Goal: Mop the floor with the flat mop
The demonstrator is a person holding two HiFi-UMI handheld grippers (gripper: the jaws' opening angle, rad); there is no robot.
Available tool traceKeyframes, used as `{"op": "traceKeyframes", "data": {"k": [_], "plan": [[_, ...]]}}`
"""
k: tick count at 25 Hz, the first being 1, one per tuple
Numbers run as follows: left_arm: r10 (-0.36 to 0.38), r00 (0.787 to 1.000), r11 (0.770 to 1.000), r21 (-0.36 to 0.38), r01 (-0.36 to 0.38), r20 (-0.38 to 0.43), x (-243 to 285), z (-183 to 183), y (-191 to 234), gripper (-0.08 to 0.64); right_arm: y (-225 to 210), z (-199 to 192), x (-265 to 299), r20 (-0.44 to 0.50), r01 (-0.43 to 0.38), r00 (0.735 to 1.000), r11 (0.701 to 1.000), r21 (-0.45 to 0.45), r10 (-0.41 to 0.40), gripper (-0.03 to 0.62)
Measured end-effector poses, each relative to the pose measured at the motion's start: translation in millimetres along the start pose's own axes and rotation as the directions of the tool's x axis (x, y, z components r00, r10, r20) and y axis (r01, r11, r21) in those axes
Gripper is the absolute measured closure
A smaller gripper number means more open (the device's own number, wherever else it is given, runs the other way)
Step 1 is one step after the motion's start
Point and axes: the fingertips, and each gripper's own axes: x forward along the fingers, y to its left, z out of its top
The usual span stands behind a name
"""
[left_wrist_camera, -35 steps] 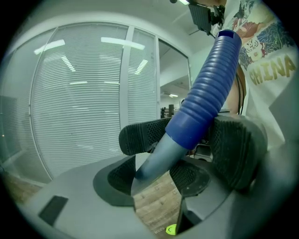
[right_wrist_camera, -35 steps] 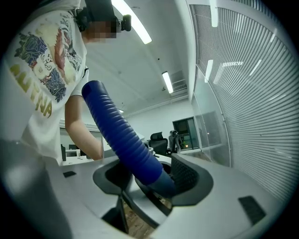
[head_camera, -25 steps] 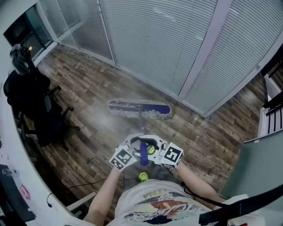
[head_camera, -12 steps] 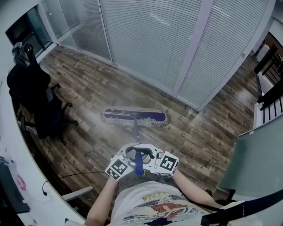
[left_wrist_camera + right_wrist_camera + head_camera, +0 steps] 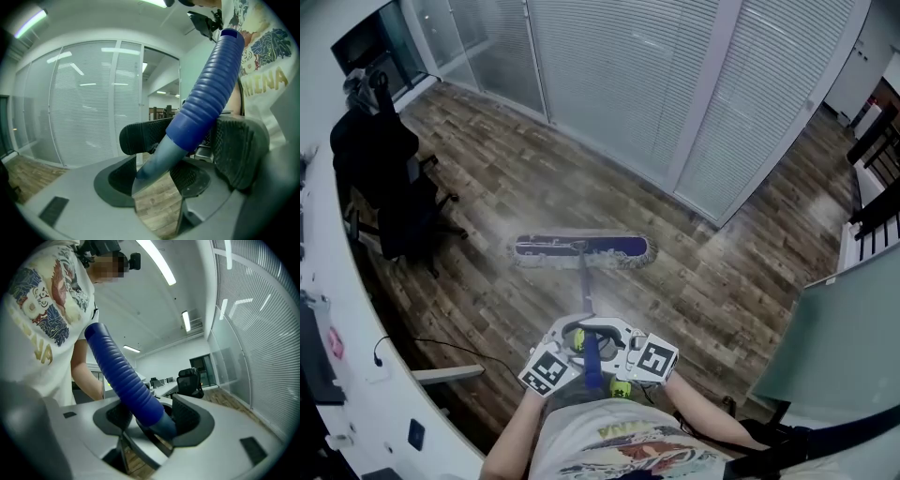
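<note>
The mop head (image 5: 581,249) lies flat on the wood floor (image 5: 722,272) at the centre of the head view, long side roughly along the foot of the blind-covered glass wall (image 5: 628,84). A strip of bare boards lies between the two. Its handle (image 5: 584,286) runs straight down the frame to the person.

The left gripper (image 5: 567,342) and right gripper (image 5: 623,347) sit side by side at bottom centre. Each has its jaws clamped on the handle's blue ribbed grip.

A black chair (image 5: 403,197) stands at upper left, well apart from the head's left end. The white desk (image 5: 337,309) edge curves down the left side, with a cable (image 5: 441,347) on the floor beside it. A grey panel (image 5: 844,328) closes the lower right. The widest open floor is right of the head.
</note>
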Motion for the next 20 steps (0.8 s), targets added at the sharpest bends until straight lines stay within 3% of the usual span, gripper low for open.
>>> {"op": "traceKeyframes", "data": {"k": [6, 9, 15, 20], "plan": [[0.061, 0.998, 0.998, -0.028, -0.061, -0.004, -12.1, -5.6, -75.6, 0.362, 74.5, -8.9, -34.3, -0.032, -0.082, 0.996, 0.996, -0.024, 0.081, 0.353], [0.077, 0.997, 0.996, -0.033, -0.077, -0.004, -15.1, -7.9, -93.3, 0.364, 92.5, -10.1, -41.9, -0.024, -0.099, 0.995, 0.995, -0.019, 0.099, 0.353], [0.050, 0.998, 0.999, 0.006, -0.049, -0.024, 0.5, -5.7, -90.7, 0.365, 79.4, -11.7, -52.4, 0.003, -0.082, 0.997, 0.996, -0.026, 0.082, 0.351], [0.059, 0.998, 0.998, 0.024, -0.059, 0.005, 4.5, 2.1, -71.3, 0.382, 63.6, -8.2, -46.4, -0.026, -0.127, 0.992, 0.990, -0.057, 0.125, 0.353]]}}
